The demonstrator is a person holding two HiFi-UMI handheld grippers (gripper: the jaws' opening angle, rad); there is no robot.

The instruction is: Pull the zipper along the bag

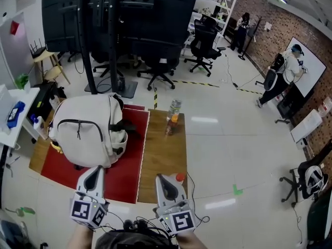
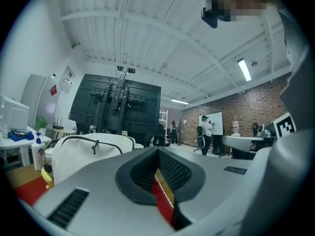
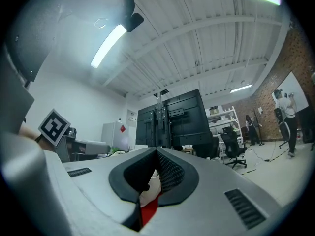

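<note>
1. We note a white backpack-style bag (image 1: 88, 126), rounded and full, resting on a red mat (image 1: 124, 175) that covers the left part of a wooden table (image 1: 163, 160).
2. It sits at the mat's far left, its front panel facing up toward us.
3. A dark zipper (image 1: 78, 120) arcs across the front panel as a thin curved line, running down both sides. We see no gap along it.
4. A small dark pull (image 1: 79, 133) hangs from the arc near its top.
5. Black straps (image 1: 120, 124) show along the bag's right edge.
6. From the left gripper view, the bag stands upright with the arc high on its face.
</note>
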